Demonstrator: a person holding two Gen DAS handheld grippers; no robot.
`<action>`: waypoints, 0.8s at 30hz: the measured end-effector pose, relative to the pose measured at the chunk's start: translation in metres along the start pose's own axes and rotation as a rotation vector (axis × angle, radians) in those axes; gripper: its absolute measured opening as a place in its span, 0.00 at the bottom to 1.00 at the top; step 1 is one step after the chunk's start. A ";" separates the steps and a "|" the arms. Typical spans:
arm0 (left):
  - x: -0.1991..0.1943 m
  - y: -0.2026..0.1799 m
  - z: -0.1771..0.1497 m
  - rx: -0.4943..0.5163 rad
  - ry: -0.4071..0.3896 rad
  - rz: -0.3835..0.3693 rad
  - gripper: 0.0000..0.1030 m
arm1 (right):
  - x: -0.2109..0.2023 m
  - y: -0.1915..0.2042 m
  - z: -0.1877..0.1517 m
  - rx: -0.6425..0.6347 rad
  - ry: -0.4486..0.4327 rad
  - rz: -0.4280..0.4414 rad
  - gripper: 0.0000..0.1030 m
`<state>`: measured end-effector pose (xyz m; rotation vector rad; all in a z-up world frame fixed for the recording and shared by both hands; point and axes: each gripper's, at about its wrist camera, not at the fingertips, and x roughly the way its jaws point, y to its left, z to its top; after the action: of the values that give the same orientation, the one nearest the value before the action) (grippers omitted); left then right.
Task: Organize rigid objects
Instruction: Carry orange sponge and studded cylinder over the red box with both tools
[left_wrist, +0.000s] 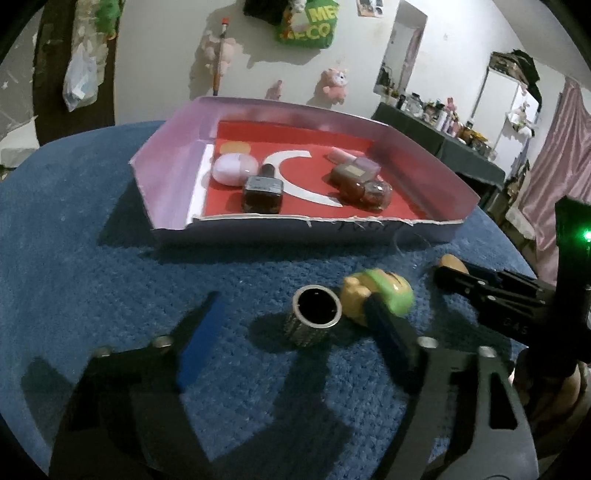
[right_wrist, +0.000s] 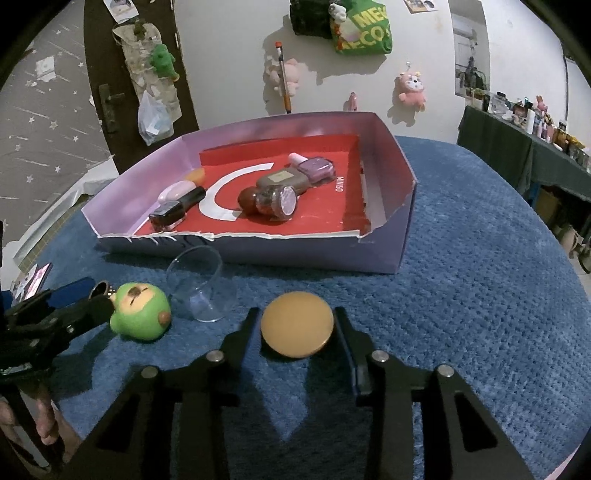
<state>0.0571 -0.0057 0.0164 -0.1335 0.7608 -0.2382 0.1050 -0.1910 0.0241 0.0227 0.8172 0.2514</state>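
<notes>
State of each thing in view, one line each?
metal ring: upright, hollow end up
left tongs: open, astride the metal ring
tan disc: gripped at its edges
right tongs: shut on the tan disc
clear cup: on its side
green toy: lying down
box: open, bottles lying inside

Readable text is sparse: "MINISO" in small white letters on the red liner (right_wrist: 343, 206) inside the cardboard tray (right_wrist: 258, 254), running sideways near its right edge; green bag (right_wrist: 364, 31) on the wall shows partial yellow-white letters, "ME" over "ECO", rest cut off or folded; dark handwriting on the tray's front wall in the left wrist view, illegible; pale label on the brown bottle (right_wrist: 284, 181) too small to read.
</notes>
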 end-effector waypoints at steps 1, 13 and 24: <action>0.001 -0.001 0.001 0.002 0.002 -0.004 0.55 | 0.000 0.000 0.000 -0.001 0.000 -0.001 0.39; 0.005 -0.001 -0.002 0.012 0.010 -0.044 0.24 | -0.004 -0.001 -0.003 0.000 -0.006 0.013 0.39; -0.018 -0.014 0.013 0.058 -0.045 -0.042 0.24 | -0.029 0.007 0.011 -0.021 -0.066 0.053 0.39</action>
<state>0.0513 -0.0137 0.0405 -0.1001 0.7059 -0.2962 0.0926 -0.1903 0.0537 0.0329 0.7490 0.3078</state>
